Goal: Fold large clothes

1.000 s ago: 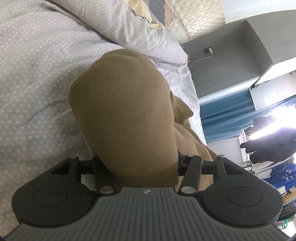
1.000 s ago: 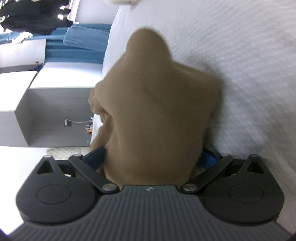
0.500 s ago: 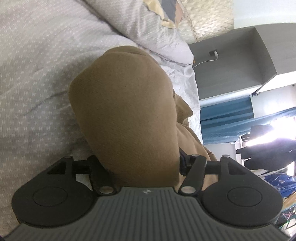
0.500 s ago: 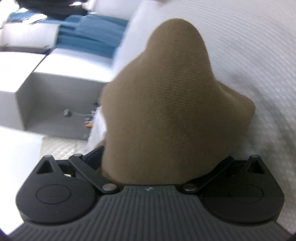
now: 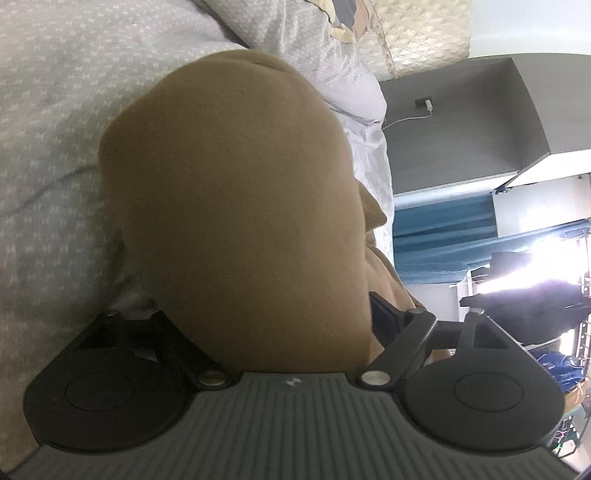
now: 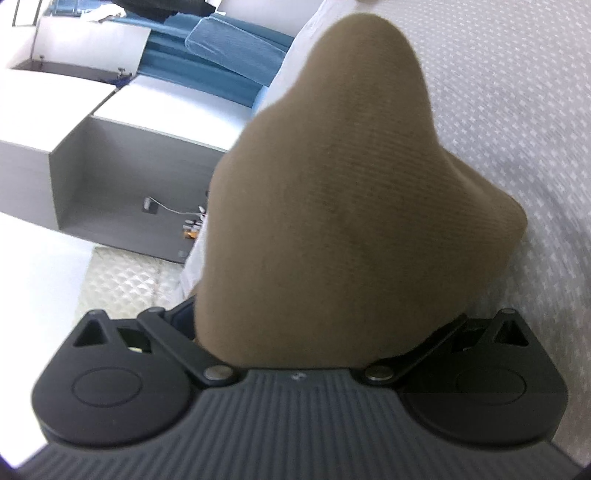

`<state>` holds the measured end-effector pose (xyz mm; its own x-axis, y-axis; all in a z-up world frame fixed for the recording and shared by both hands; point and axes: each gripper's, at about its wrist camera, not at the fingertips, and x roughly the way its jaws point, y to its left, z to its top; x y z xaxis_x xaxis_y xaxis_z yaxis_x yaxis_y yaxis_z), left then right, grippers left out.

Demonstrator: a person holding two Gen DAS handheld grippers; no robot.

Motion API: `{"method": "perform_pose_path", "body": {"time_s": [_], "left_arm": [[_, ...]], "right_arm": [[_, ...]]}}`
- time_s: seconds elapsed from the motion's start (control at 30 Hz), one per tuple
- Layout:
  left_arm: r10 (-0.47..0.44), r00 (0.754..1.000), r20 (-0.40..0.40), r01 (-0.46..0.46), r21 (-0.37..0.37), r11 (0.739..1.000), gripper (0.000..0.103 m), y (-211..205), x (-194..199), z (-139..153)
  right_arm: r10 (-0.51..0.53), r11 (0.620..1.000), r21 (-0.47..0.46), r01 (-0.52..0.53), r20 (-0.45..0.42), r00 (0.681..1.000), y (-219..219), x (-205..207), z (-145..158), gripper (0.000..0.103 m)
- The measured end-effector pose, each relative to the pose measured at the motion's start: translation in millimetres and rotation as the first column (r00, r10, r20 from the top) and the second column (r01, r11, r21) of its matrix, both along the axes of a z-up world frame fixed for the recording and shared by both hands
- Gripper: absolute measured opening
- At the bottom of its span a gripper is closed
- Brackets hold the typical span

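A thick brown garment (image 5: 236, 192) lies bunched on the grey patterned bed sheet (image 5: 55, 110). It bulges up between the jaws of my left gripper (image 5: 273, 306) and hides most of both fingers. Those jaws are opening and stand wide; the right finger (image 5: 384, 317) shows just clear of the cloth's edge. In the right wrist view the same brown garment (image 6: 351, 206) rises as a taut peak out of my right gripper (image 6: 325, 314). It fills the gap between the wide jaws, and a blue pad (image 6: 184, 317) presses its left edge.
Pillows (image 5: 332, 55) lie at the head of the bed, by a quilted headboard (image 5: 417, 33). Beside the bed stands a grey cabinet (image 6: 122, 173) with a plugged-in charger (image 6: 149, 205). Blue curtains (image 5: 443, 236) and dark hanging clothes (image 5: 524, 299) are farther off.
The left gripper's linkage has spread much wider around the brown cloth and the hand has sunk a little. The right gripper has rolled and risen, pulling the cloth into a taller peak.
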<state>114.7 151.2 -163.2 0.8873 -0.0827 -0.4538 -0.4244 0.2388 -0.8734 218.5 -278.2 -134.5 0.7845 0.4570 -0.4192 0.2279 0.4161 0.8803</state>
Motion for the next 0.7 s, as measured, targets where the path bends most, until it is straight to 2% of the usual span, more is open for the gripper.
{"method": "perform_pose_path", "body": {"time_s": [0.07,0.23,0.4,0.57,0.7], "left_arm": [[-0.011,1.0,-0.026,0.012,0.044,0.999,0.083,-0.3,6.3,4.8],[-0.032,0.997,-0.068,0.042,0.158,0.986,0.07,-3.1,12.8,16.6],[-0.05,0.994,-0.092,0.075,0.291,0.954,0.056,-11.9,19.1,34.1],[-0.064,0.994,-0.085,0.09,0.345,0.934,0.048,-9.9,21.2,45.2],[-0.062,0.996,-0.072,0.084,0.365,0.927,0.046,-7.5,16.9,53.6]], "right_arm": [[0.002,1.0,-0.017,-0.002,-0.003,1.0,0.7,1.2,0.7,0.102],[0.034,0.992,-0.125,-0.025,0.072,0.997,11.4,-6.2,19.9,0.083],[0.086,0.979,-0.194,-0.056,0.151,0.985,13.8,-10.5,34.1,0.071],[0.135,0.966,-0.247,-0.075,0.238,0.962,18.3,-16.3,54.9,0.064],[0.153,0.96,-0.27,-0.074,0.286,0.946,21.5,-23.2,70.0,0.061]]}}
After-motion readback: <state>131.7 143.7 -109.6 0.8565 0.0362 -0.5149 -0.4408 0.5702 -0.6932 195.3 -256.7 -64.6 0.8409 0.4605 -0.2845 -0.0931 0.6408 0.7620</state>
